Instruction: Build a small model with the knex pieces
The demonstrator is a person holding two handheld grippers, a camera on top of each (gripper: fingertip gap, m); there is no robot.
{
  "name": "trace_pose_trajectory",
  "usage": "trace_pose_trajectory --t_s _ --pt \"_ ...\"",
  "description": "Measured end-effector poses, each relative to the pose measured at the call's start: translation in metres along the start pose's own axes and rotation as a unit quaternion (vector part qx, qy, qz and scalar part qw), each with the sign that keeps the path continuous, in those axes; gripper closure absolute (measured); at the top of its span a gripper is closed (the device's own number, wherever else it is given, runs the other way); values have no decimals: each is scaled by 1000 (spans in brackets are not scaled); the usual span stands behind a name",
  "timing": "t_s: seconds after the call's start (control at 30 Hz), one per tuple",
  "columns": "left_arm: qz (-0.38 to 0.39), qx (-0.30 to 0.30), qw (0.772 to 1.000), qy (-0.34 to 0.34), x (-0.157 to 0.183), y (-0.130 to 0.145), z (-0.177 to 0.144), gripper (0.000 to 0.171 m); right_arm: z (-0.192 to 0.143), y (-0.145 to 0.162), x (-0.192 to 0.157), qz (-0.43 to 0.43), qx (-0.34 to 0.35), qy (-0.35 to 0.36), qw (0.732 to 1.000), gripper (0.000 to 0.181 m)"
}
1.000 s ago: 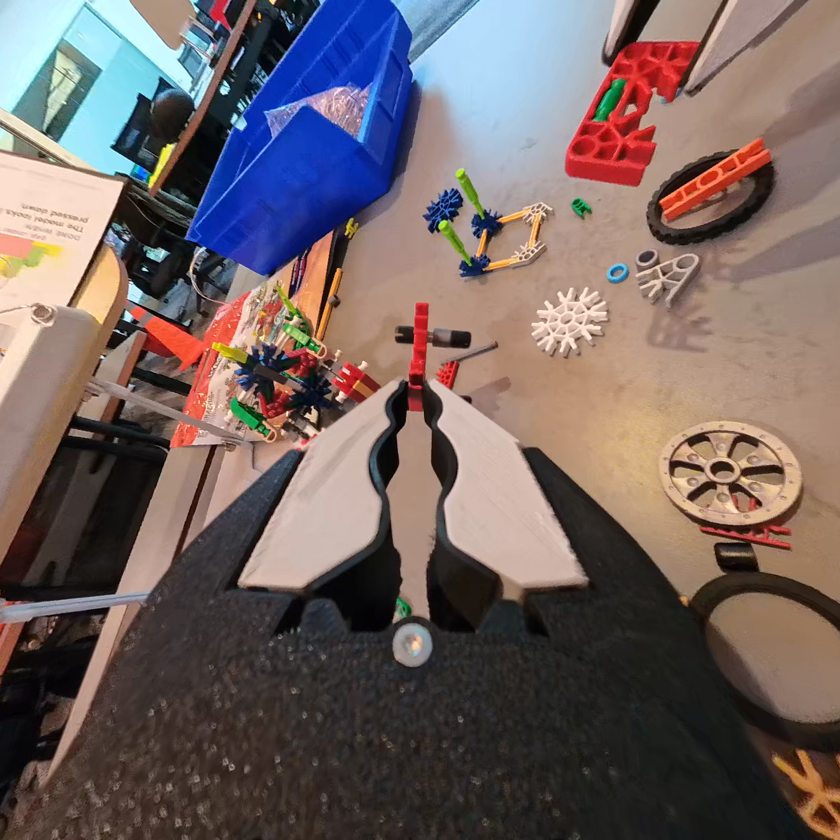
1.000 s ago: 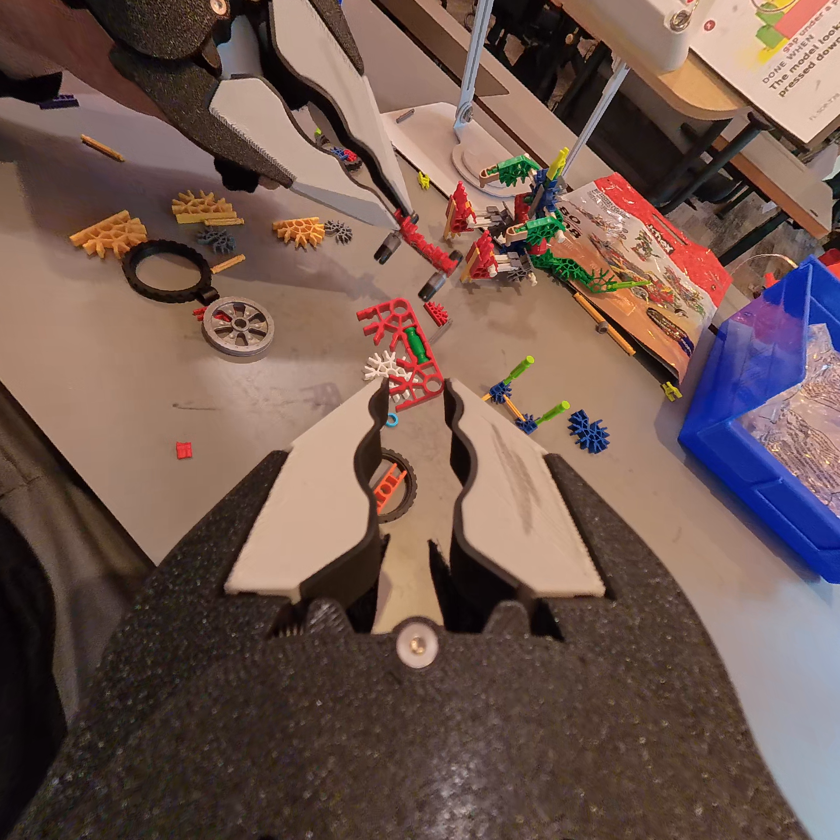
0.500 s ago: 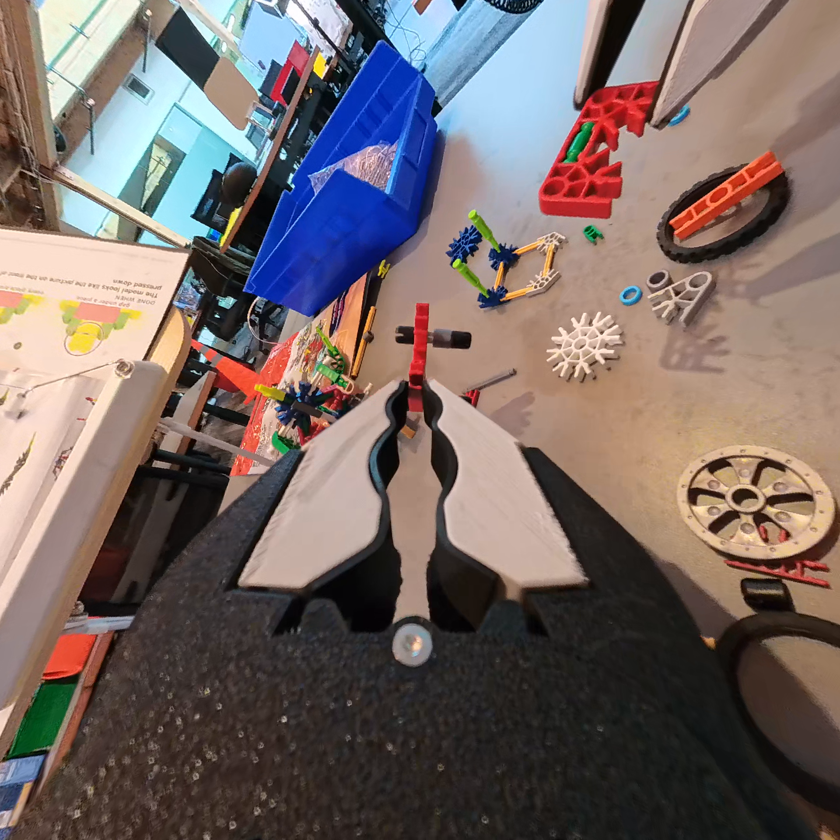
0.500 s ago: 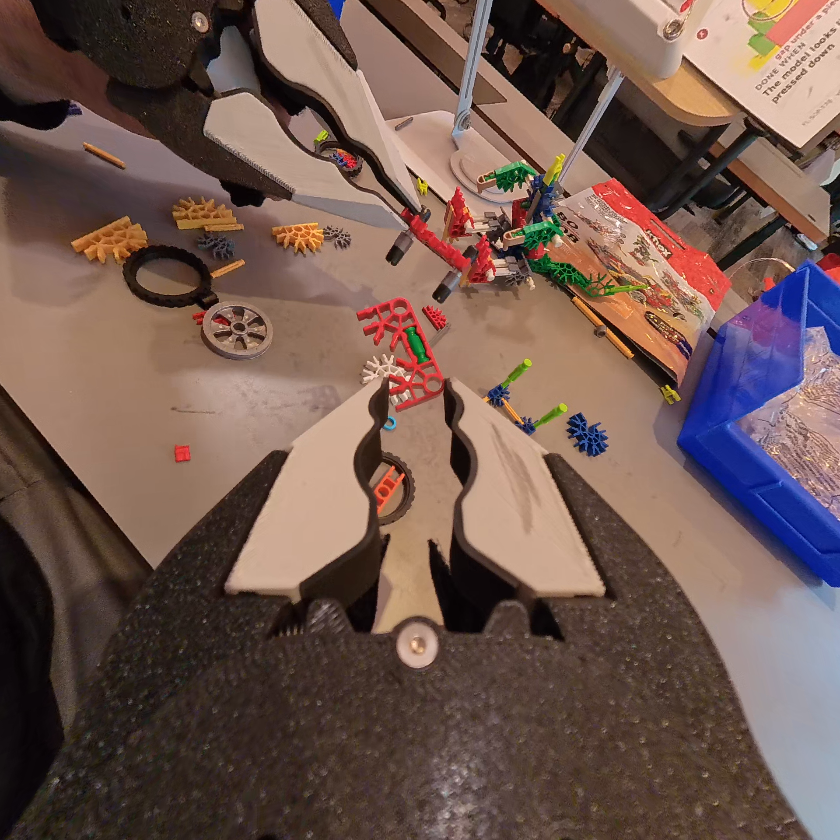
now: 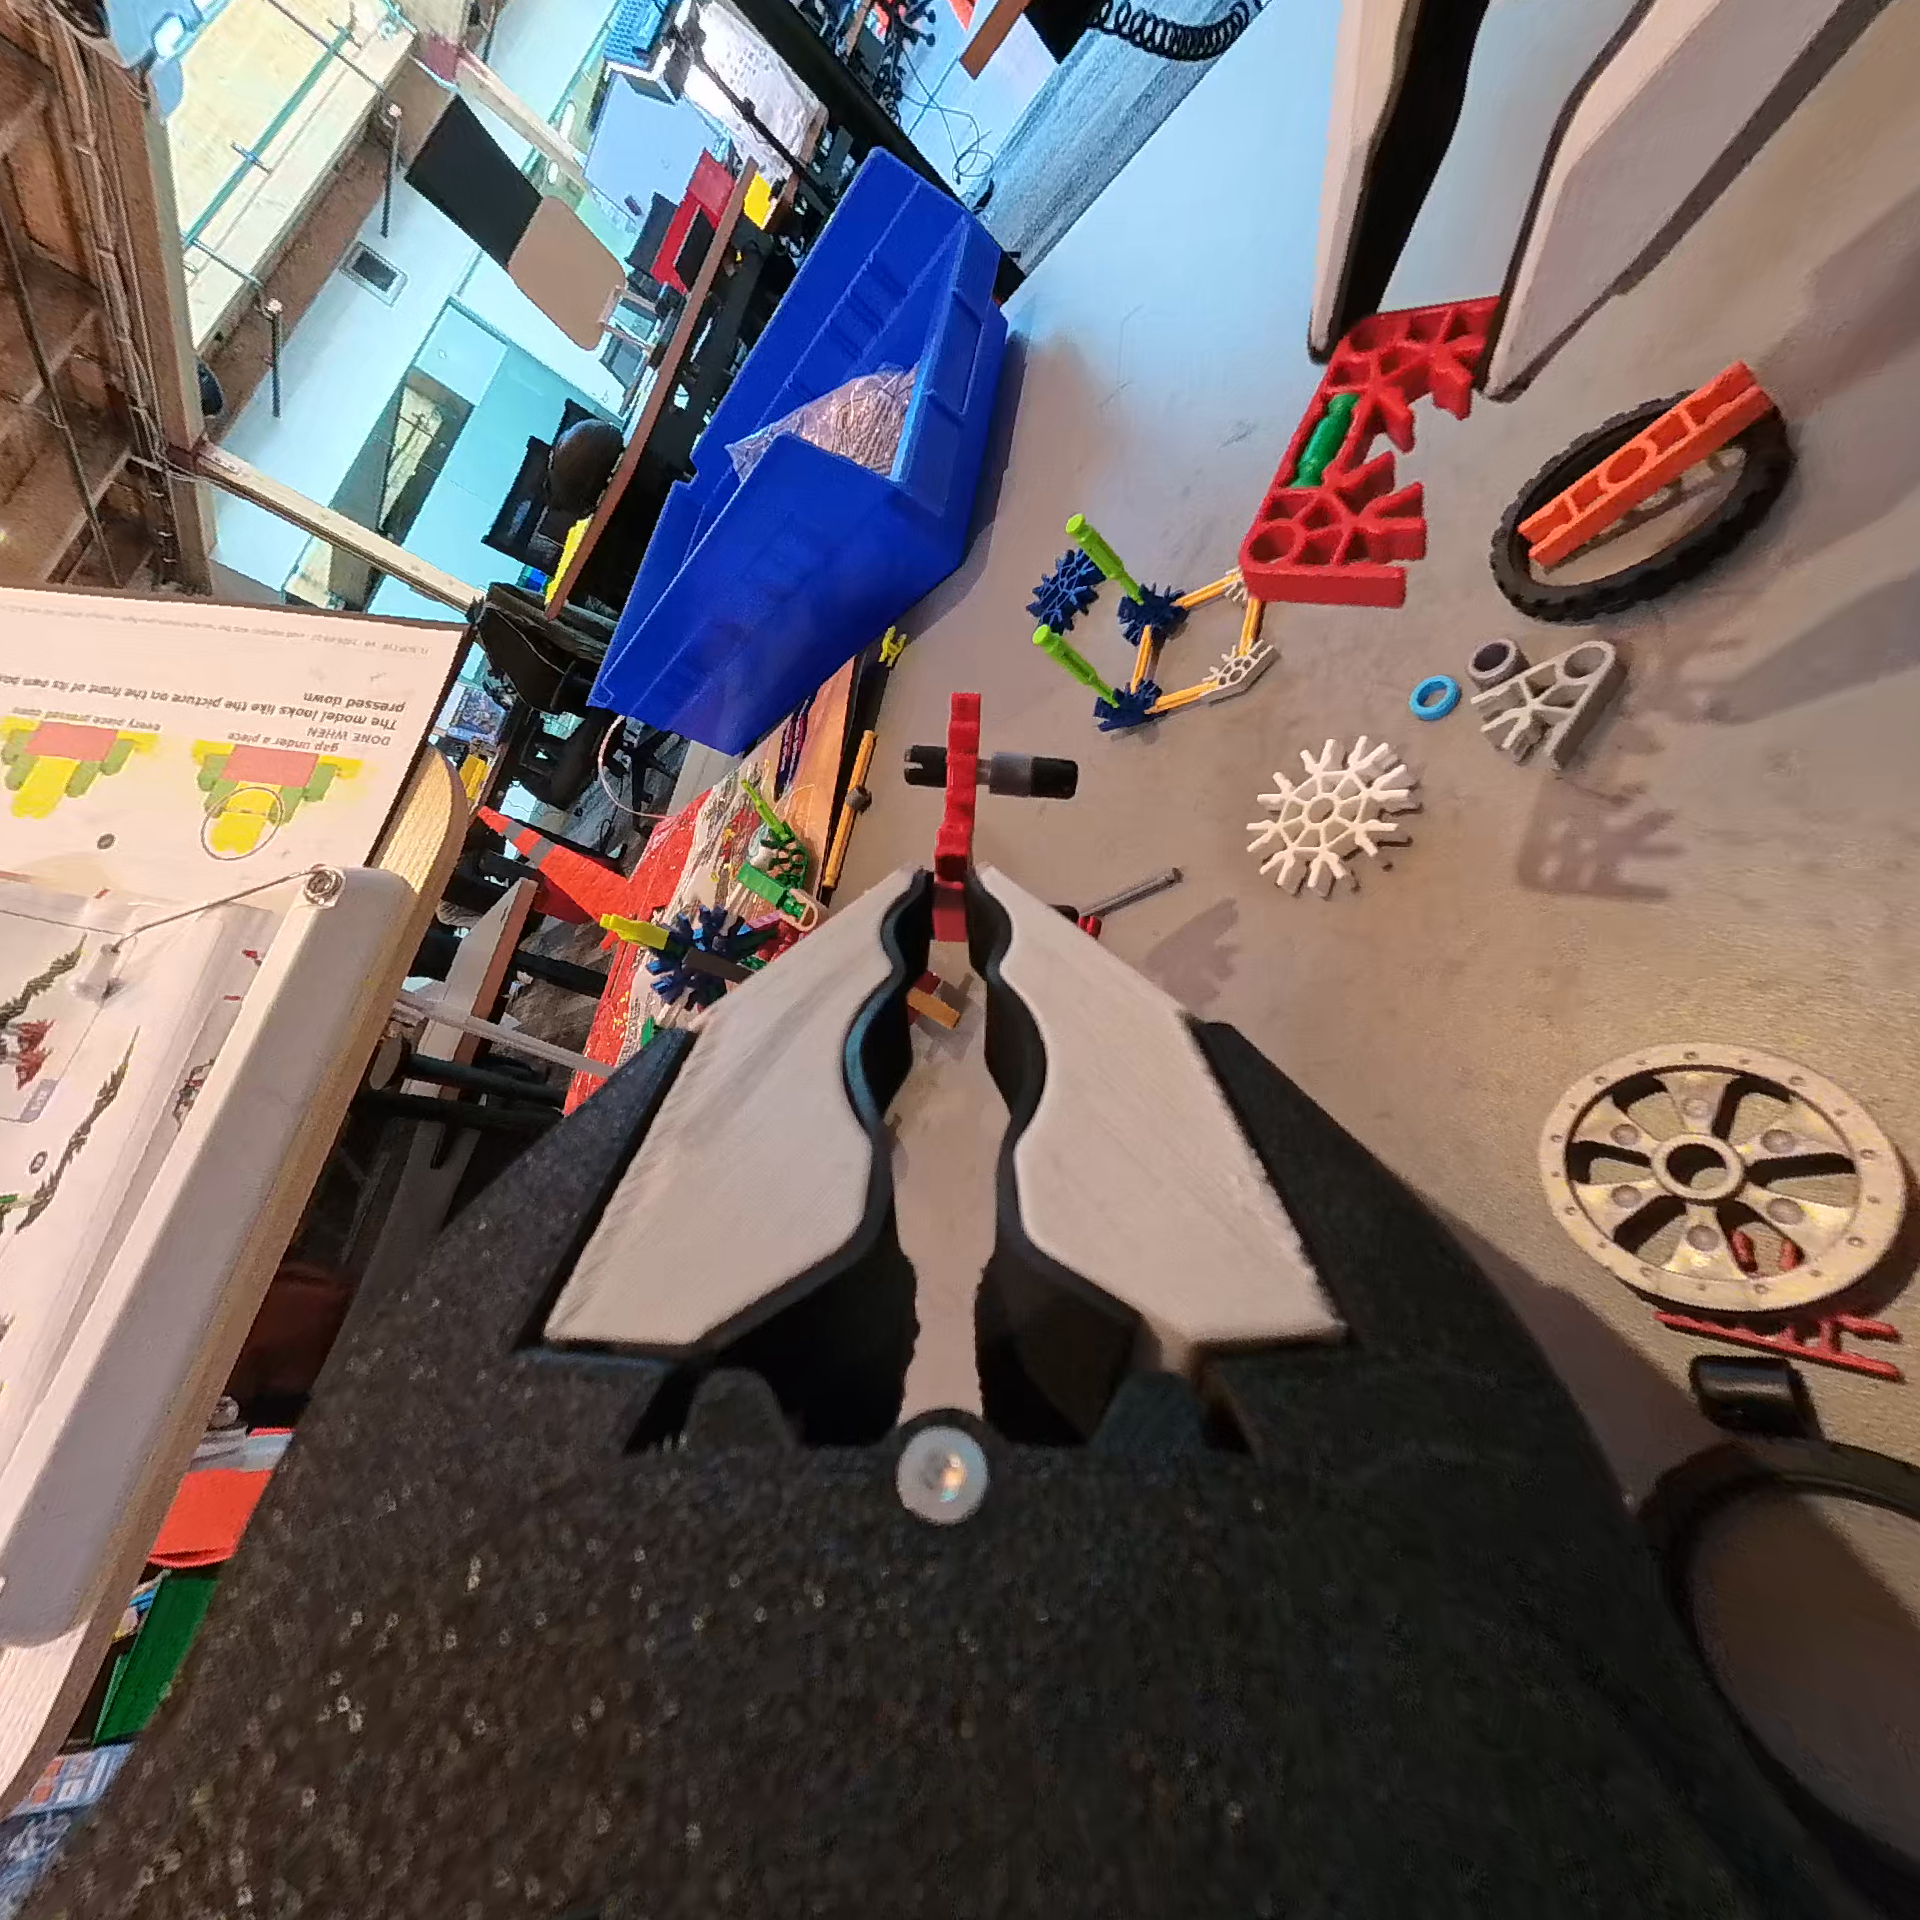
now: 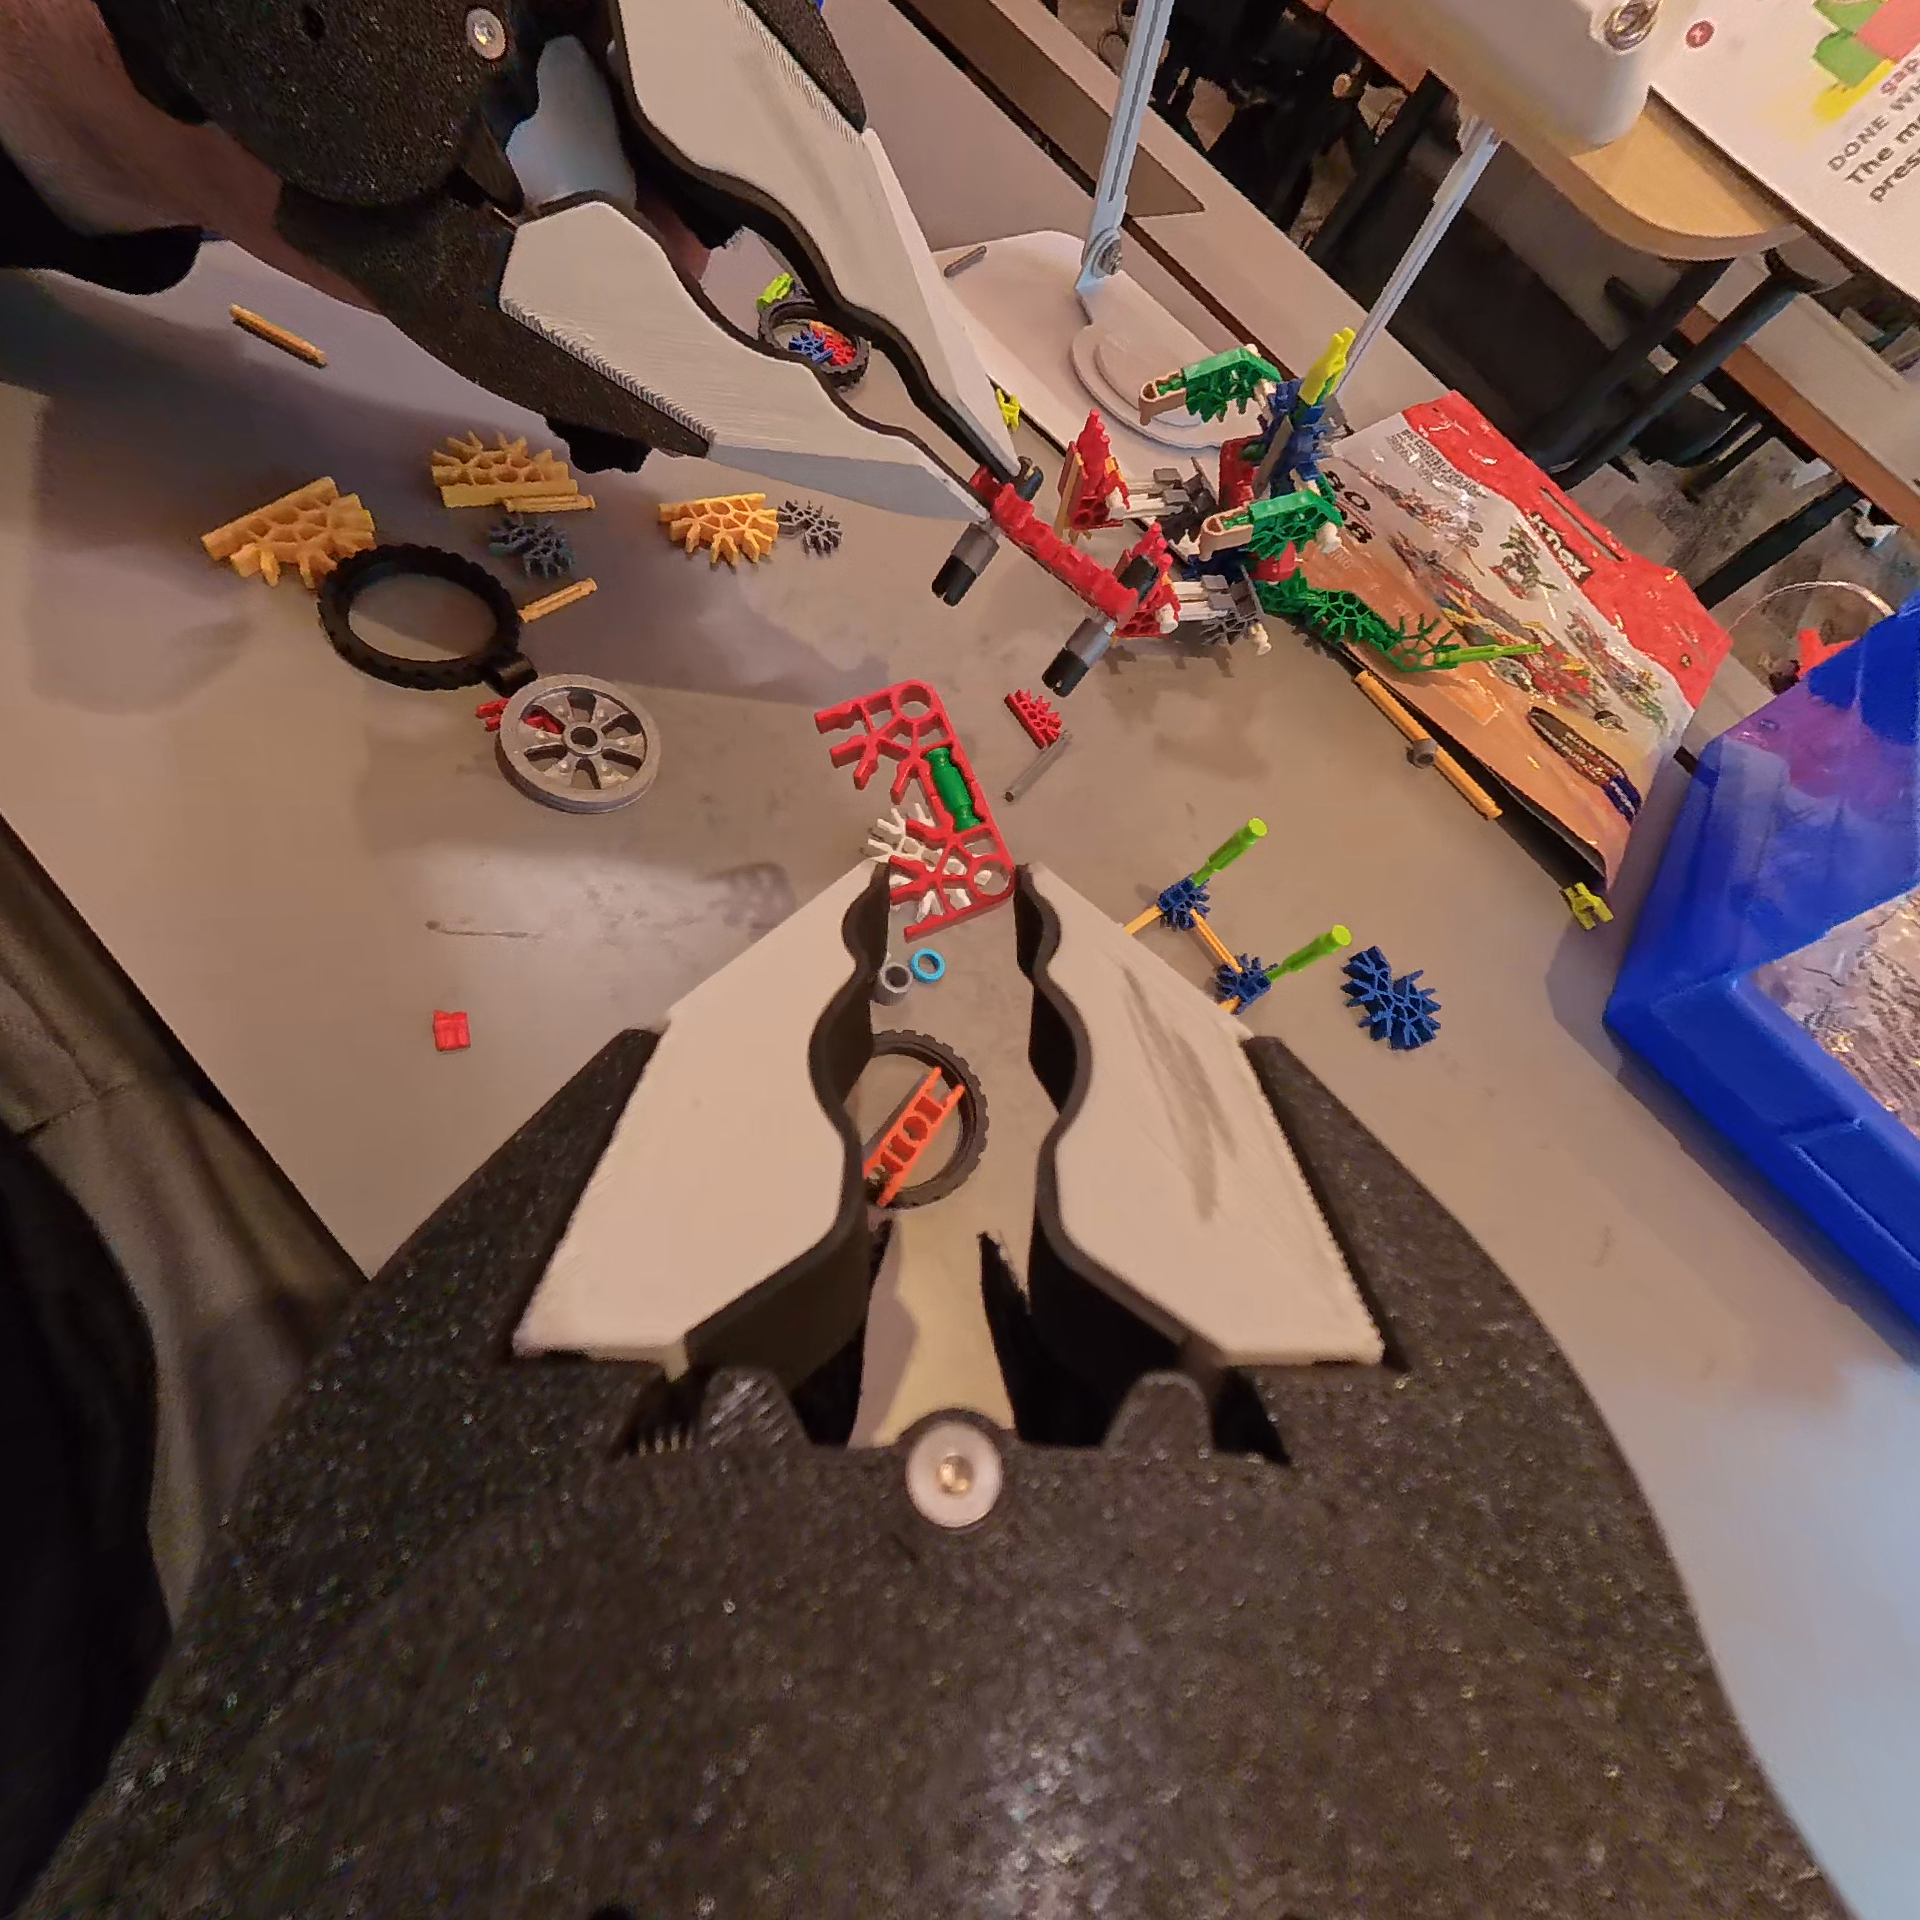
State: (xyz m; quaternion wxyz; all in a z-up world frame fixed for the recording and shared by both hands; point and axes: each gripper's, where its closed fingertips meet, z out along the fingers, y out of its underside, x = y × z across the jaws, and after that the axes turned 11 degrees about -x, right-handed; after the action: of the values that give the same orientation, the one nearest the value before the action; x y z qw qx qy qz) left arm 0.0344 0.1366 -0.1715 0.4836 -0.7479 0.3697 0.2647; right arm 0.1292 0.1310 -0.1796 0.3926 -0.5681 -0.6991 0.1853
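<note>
My left gripper [image 5: 945,883] is shut on a red rod [image 5: 961,769] that has short black and grey pegs across it. It holds the rod in the air above the grey table [image 5: 1351,1039]. In the right wrist view the left gripper [image 6: 987,488] carries the rod [image 6: 1049,556] close beside a built model [image 6: 1226,509] of red, green and blue pieces. My right gripper [image 6: 951,883] is open and empty. Its tips hover just over a flat red panel [image 6: 925,800] with a green piece on it. In the left wrist view the right gripper [image 5: 1418,364] stands over that panel [image 5: 1340,488].
A blue bin [image 6: 1787,987] stands at the right. A red bag [image 6: 1507,603] lies behind the model. A black tyre with an orange piece [image 6: 914,1122], a grey wheel [image 6: 577,743], a black tyre [image 6: 416,618], yellow connectors [image 6: 291,525] and a blue and yellow frame [image 6: 1236,935] lie scattered. The tips of one gripper are about 10 cm away from the tips of the other. About 11 cm separates my right fingertips from the grey wheel [image 6: 577,743]. Look for it in the left wrist view [image 5: 1715,1150] too.
My left gripper has carried the red rod a little to the right, closer to the built model, and has tilted. The right gripper has stayed open over the red panel.
</note>
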Motion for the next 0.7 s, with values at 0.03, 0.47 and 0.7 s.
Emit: trace_pose_trajectory --t_s 0.03,0.47,0.7 --pt "0 1 1000 0 0 0 0 168 0 0 0 0 0 0 1000 158" --pt "-2 5 1000 -5 -2 -1 -2 168 1 -1 -1 -1 0 0 1000 158" --pt "-2 7 1000 -6 -2 -2 -2 168 2 0 -2 0 -2 -1 1000 158"
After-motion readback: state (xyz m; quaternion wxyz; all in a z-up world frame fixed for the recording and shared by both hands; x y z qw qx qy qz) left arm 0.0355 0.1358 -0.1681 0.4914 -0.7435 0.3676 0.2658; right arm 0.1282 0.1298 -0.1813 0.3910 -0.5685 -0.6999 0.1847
